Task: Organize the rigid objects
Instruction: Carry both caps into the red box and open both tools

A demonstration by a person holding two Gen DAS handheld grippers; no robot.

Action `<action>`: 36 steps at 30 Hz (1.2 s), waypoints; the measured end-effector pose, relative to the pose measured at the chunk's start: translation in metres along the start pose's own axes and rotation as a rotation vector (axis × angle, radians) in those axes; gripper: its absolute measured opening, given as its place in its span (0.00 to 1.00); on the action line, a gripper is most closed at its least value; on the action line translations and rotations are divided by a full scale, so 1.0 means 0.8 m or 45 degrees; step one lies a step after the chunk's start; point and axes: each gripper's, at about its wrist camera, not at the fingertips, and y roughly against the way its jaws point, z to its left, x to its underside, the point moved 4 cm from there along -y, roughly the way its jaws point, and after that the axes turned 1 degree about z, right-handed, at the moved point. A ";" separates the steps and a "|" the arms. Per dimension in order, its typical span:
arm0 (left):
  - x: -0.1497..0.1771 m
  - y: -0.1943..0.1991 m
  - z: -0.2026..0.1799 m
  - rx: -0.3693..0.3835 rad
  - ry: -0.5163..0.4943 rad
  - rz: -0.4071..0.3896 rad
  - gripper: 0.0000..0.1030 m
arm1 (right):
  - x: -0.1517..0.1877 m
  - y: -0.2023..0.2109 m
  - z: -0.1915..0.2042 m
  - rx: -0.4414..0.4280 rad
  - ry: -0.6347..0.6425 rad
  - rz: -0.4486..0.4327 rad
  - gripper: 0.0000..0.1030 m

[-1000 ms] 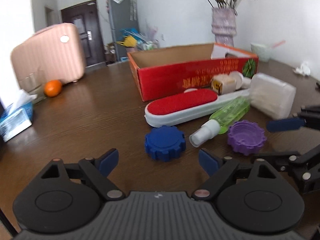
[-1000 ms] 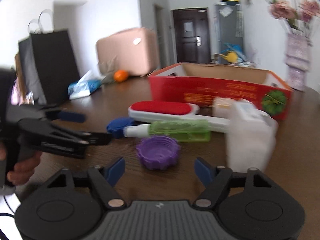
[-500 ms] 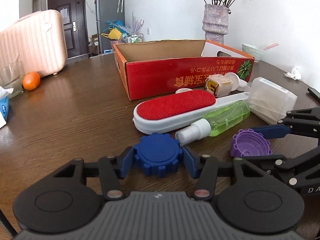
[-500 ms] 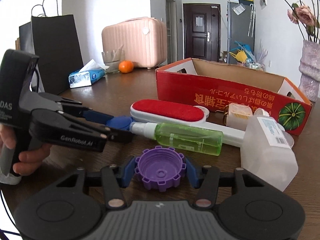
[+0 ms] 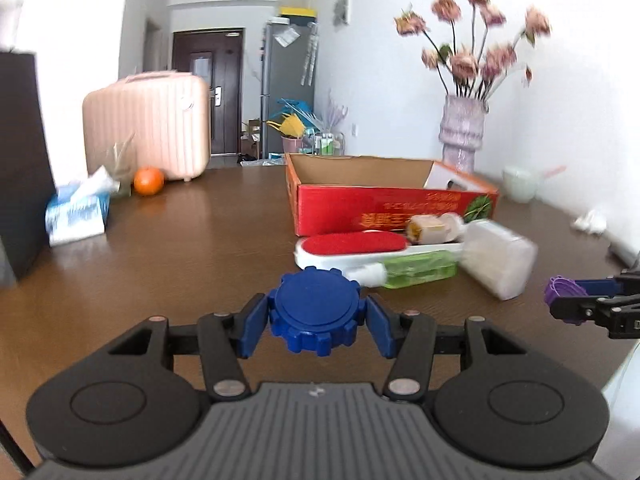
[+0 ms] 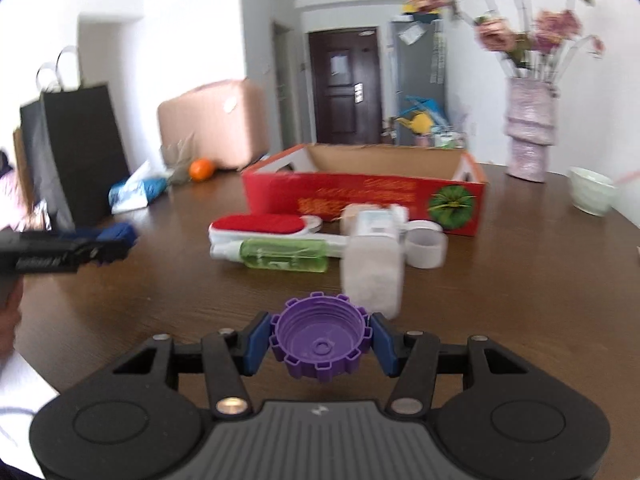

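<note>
the left gripper [image 5: 316, 318] clamps the blue cap [image 5: 316, 312] and the right gripper [image 6: 320, 344] clamps the purple cap [image 6: 320, 342], both above the table [image 5: 192, 248]. the red box [image 5: 384, 208] looks empty; brush [image 5: 352, 246], spray bottle [image 5: 412, 272] and clear container [image 5: 496, 264] wait beside it.

The blue cap [image 5: 315, 312] between the left gripper's [image 5: 316, 320] fingers looks like smooth, hard plastic with little bumps round its edge. The purple cap [image 6: 320, 342] in the right gripper [image 6: 320, 344] is plastic too, with ridges inside. The table [image 5: 192, 240] under both is shiny brown wood. Ahead of the grippers, the red box [image 6: 360, 196] is cardboard, plain brown inside. The brush [image 5: 352, 245] in front of it has a fuzzy red cloth pad on white plastic. The green bottle [image 6: 284, 254] beside it is clear, shiny plastic.
</note>
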 end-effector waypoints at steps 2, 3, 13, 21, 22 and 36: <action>0.006 0.010 -0.005 0.044 0.033 -0.008 0.53 | 0.000 0.015 -0.007 0.028 -0.004 -0.030 0.51; 0.006 0.014 -0.007 0.038 0.036 -0.009 0.53 | -0.003 0.021 -0.010 0.044 -0.005 -0.040 0.51; -0.060 -0.006 0.003 0.054 0.018 -0.073 0.53 | -0.062 0.028 -0.054 0.157 -0.017 -0.307 0.51; -0.184 -0.112 0.003 -0.031 -0.111 -0.137 0.53 | -0.184 -0.053 -0.123 0.176 -0.065 -0.336 0.51; -0.202 -0.137 0.000 -0.014 -0.096 -0.117 0.53 | -0.200 -0.073 -0.128 0.160 -0.074 -0.313 0.51; -0.274 -0.458 -0.020 -0.208 -0.139 0.244 0.54 | -0.304 -0.409 -0.193 0.256 0.002 0.208 0.51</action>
